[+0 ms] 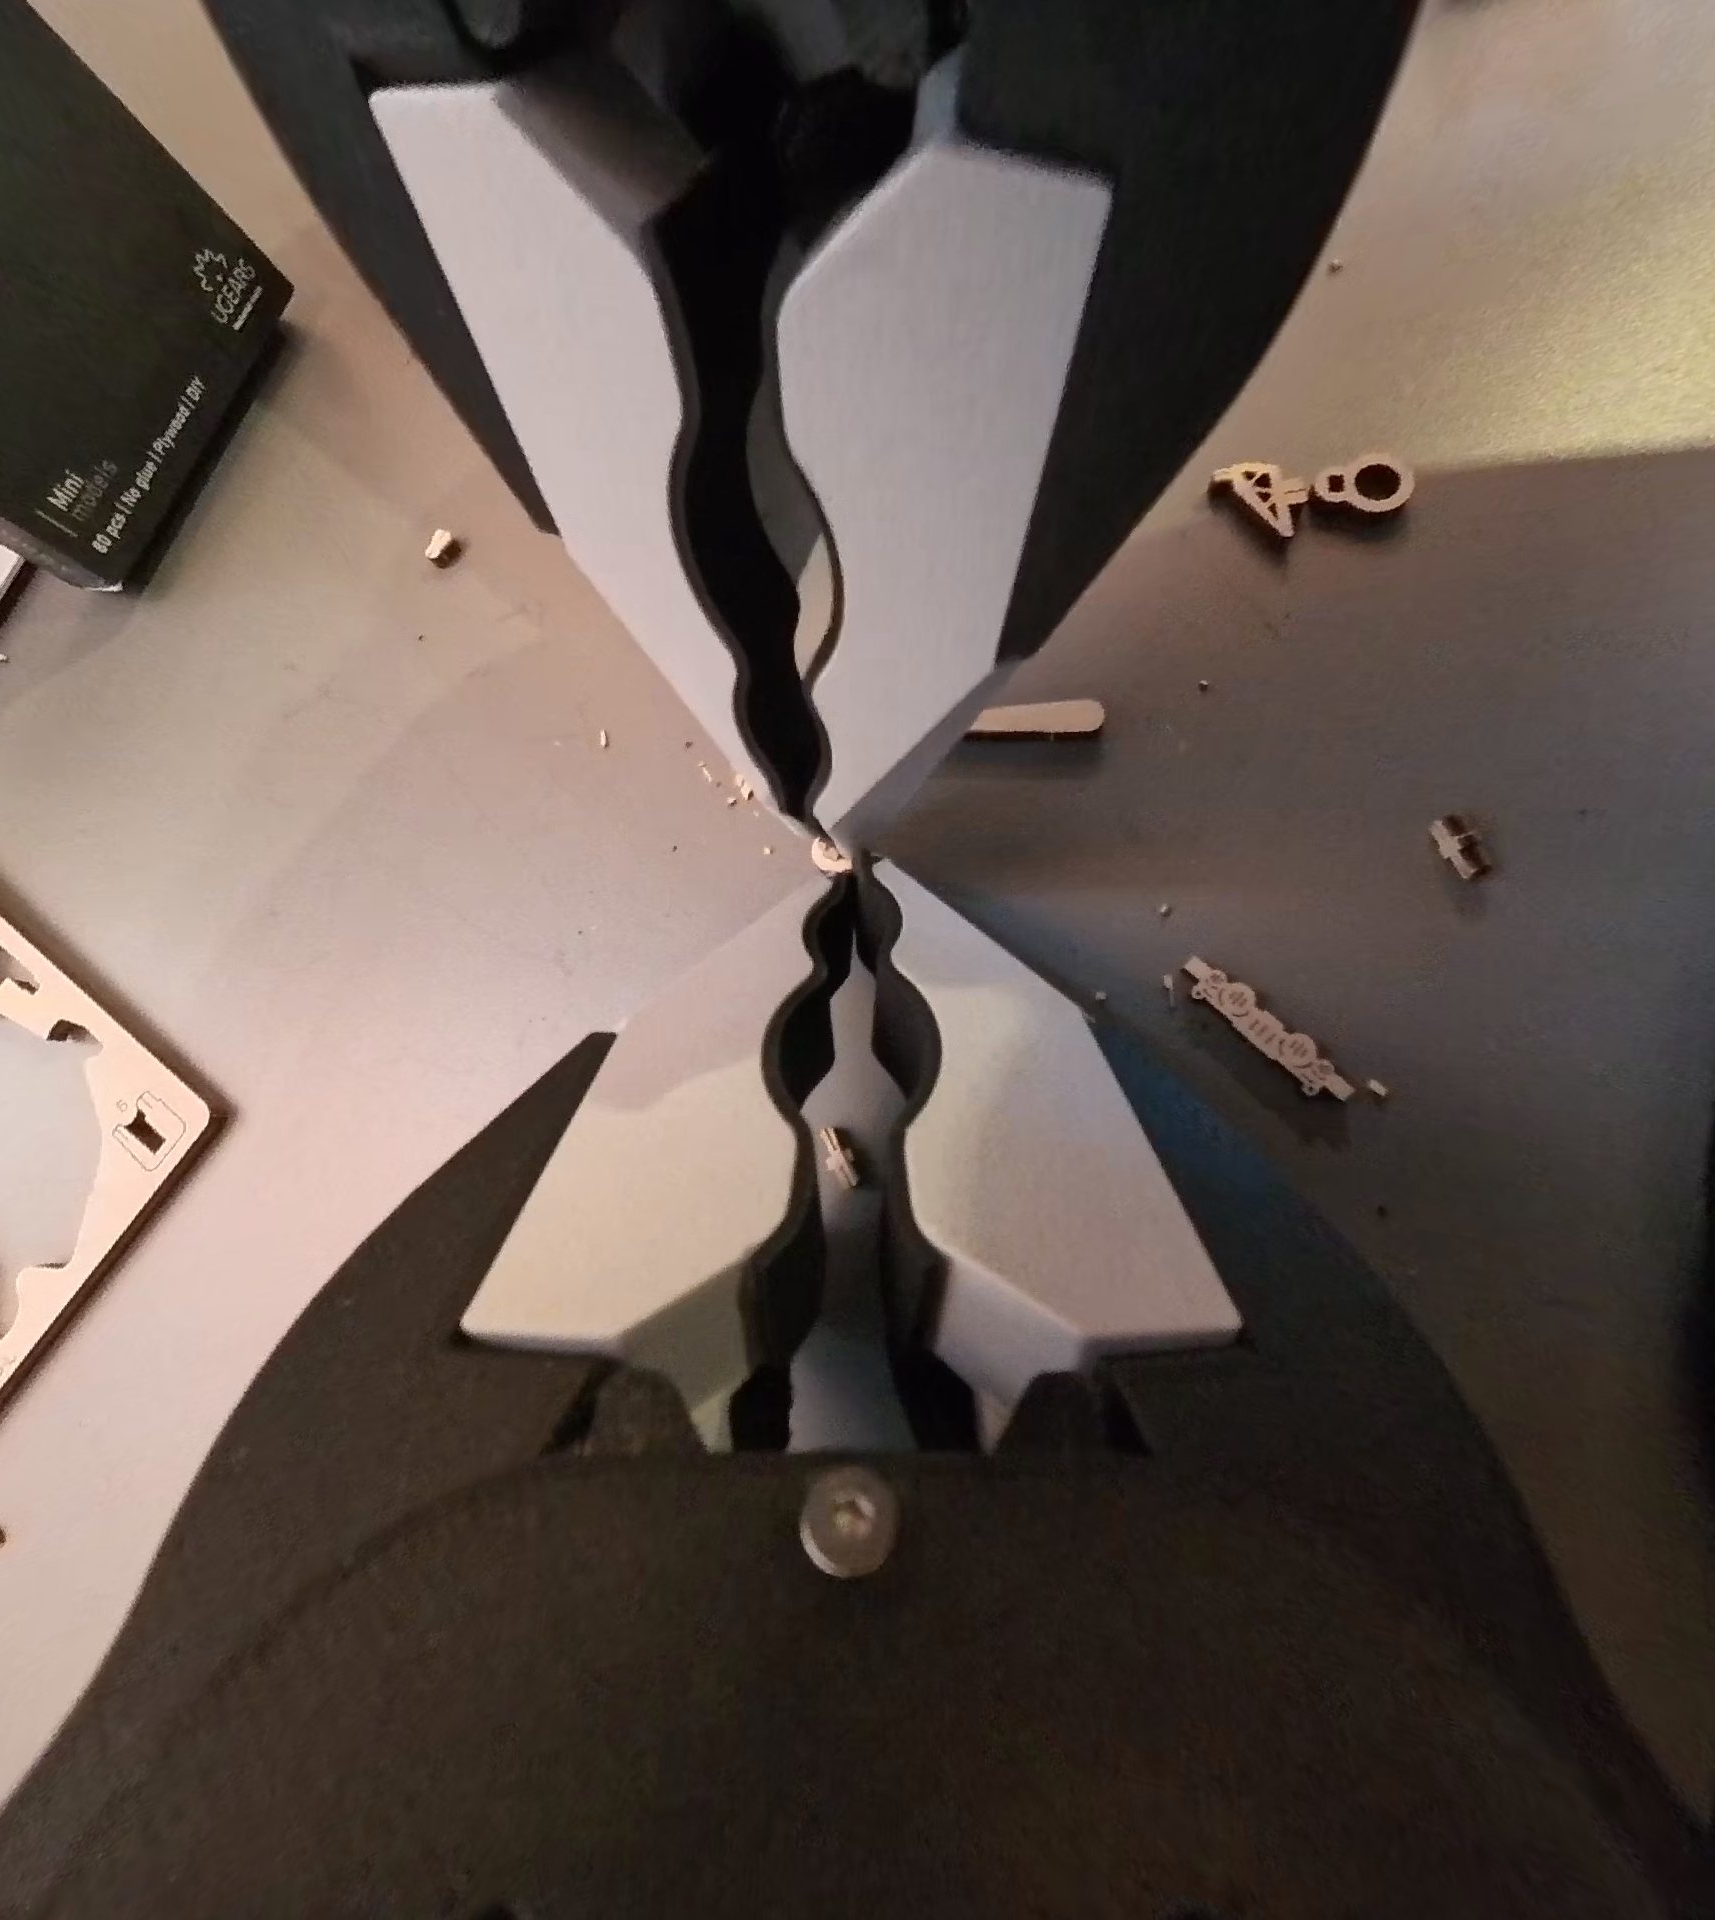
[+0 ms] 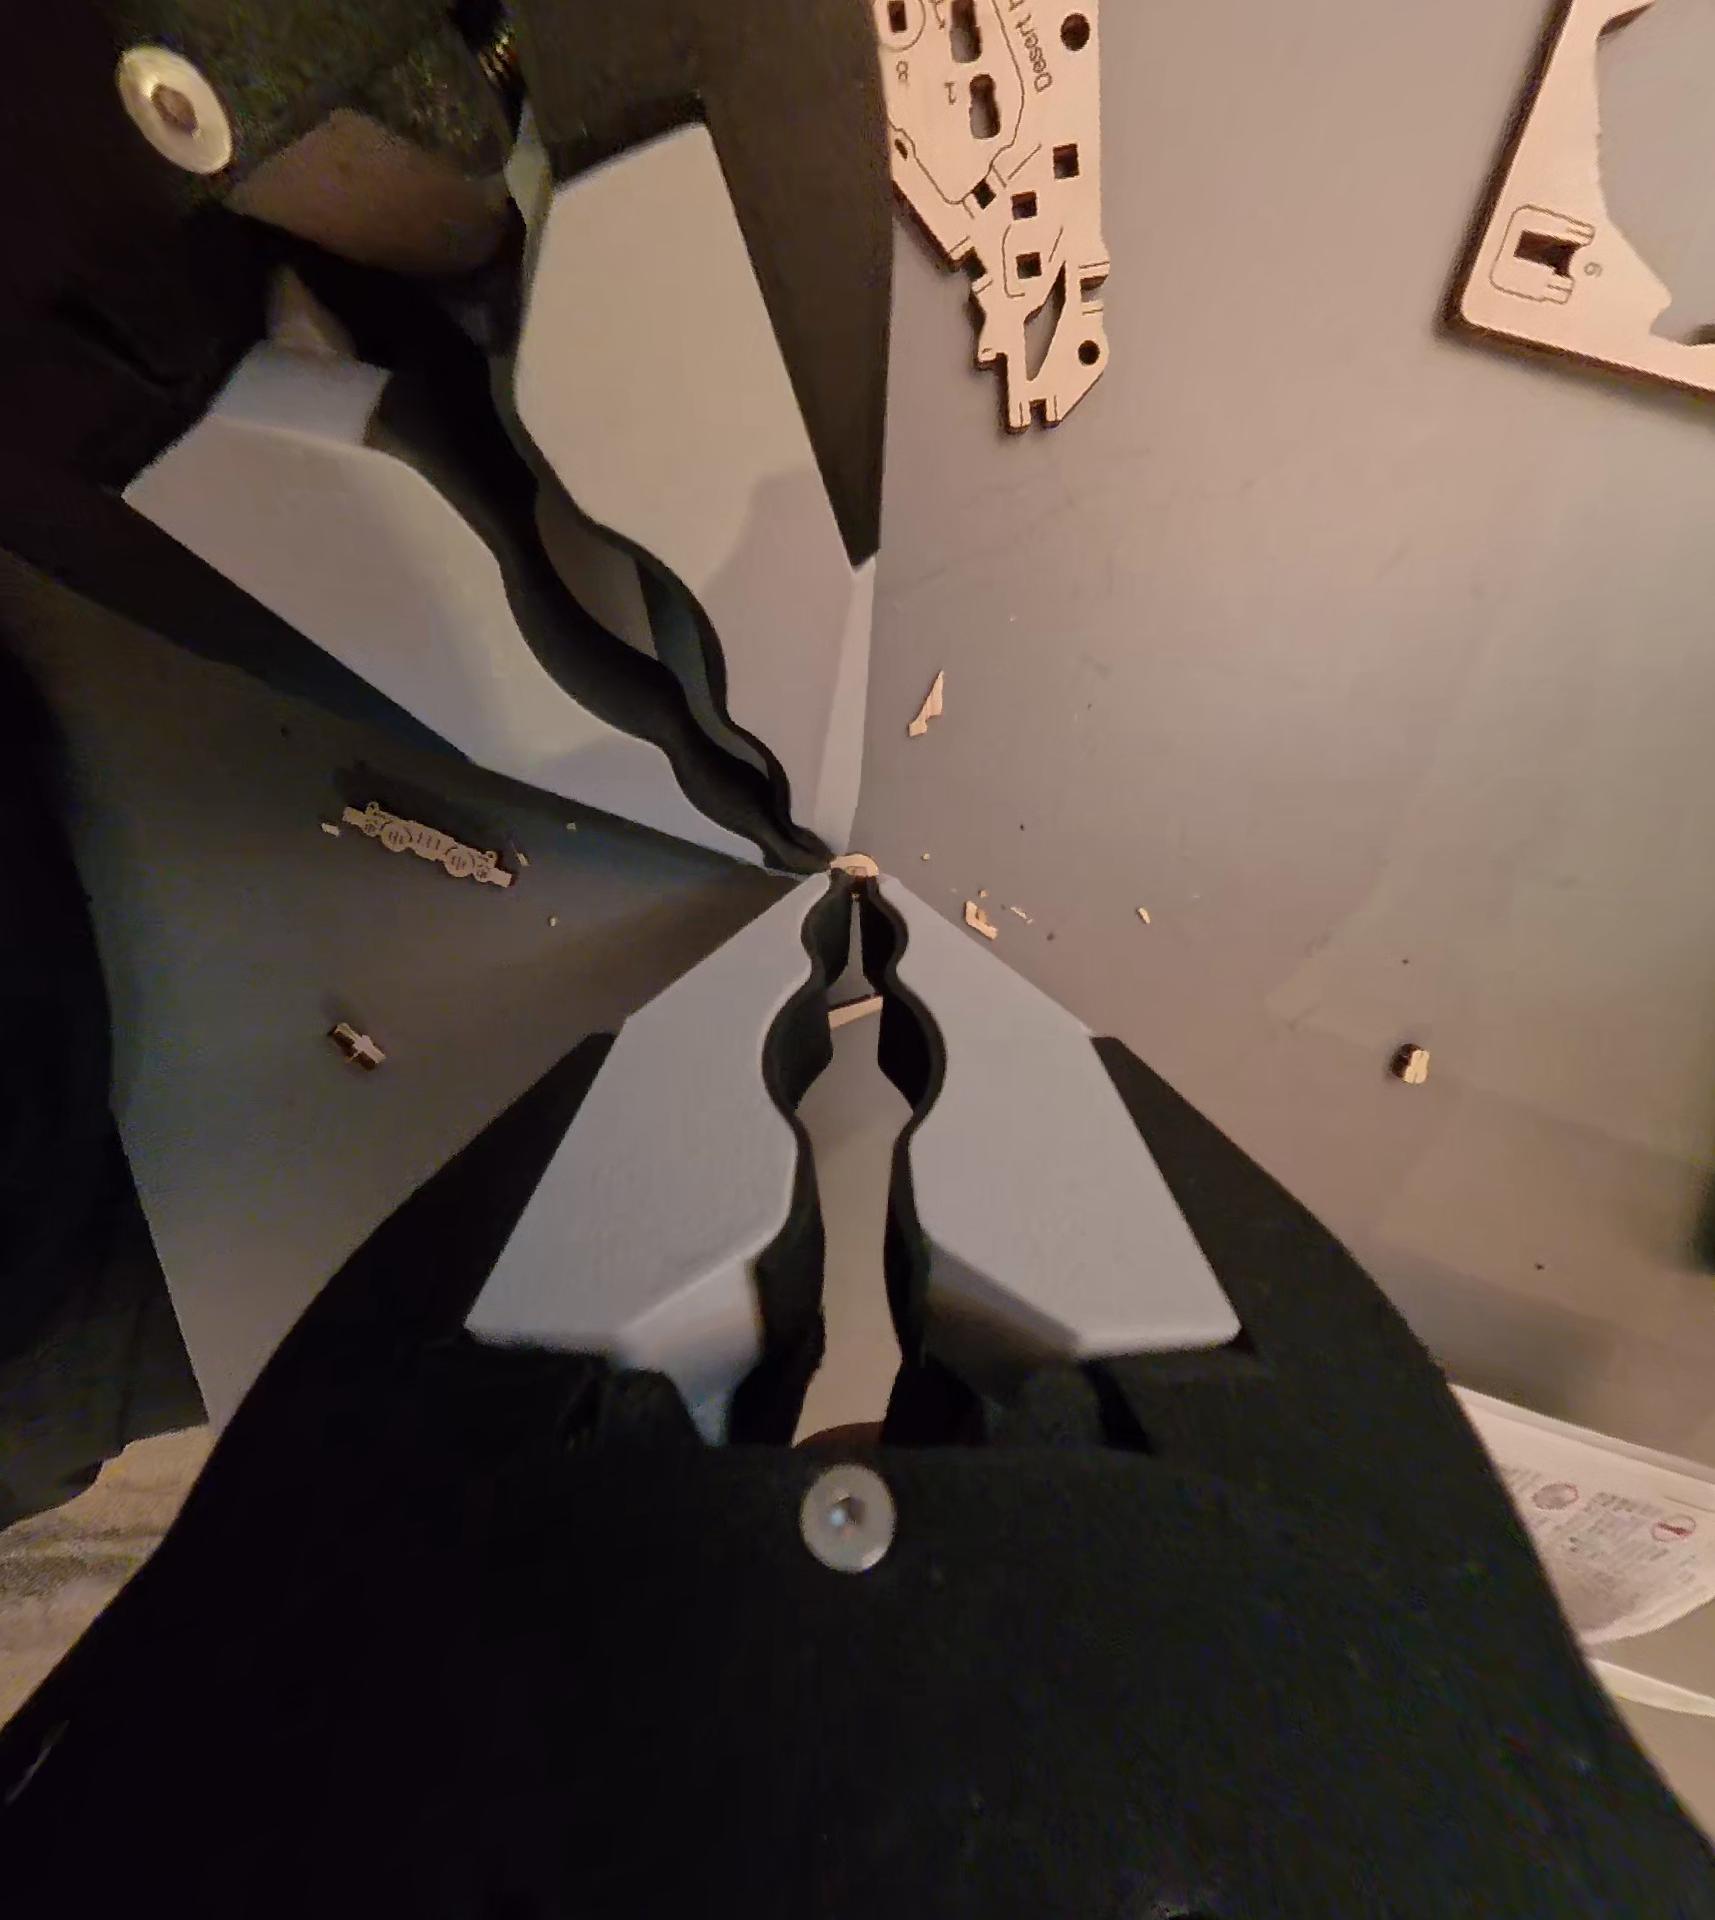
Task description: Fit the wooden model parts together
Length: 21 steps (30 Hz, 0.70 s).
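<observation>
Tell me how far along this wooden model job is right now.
Done: parts are punched out of the wooden sheet, and loose pieces such as the ornate strip and ring piece lie on the table. In hand: the left gripper and right gripper meet tip to tip, both shut at a tiny wooden ring part. Left: joining it, then the scattered pieces; no assembled model is visible.

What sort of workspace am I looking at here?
Probably a hobby or craft table: a grey tabletop with punched-out plywood sheets, the dark kit box and small loose wooden parts.
</observation>
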Motion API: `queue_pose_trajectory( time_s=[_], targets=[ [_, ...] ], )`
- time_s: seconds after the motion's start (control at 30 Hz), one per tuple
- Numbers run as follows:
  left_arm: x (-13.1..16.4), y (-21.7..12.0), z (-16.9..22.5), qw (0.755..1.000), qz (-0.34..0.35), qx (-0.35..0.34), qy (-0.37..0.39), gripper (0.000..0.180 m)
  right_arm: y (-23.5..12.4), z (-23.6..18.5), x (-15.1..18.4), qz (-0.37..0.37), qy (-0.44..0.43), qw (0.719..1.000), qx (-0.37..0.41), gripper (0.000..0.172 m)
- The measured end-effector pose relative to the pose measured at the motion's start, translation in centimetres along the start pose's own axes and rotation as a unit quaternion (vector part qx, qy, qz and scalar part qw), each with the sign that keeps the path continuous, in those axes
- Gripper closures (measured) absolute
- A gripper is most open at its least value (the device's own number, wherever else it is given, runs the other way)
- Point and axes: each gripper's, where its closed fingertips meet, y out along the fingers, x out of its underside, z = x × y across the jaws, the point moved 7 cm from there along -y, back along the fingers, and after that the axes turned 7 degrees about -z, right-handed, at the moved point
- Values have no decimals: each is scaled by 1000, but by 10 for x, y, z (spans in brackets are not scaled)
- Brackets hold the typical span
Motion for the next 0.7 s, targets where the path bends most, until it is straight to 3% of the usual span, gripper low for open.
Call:
queue_pose_trajectory(
  time_s=[0.7],
  targets=[
    [1, 0, 1, 1000, -1, -3, 3, 180, 1, 5, -14, -105, -35, 994, -23, 172]
  ],
)
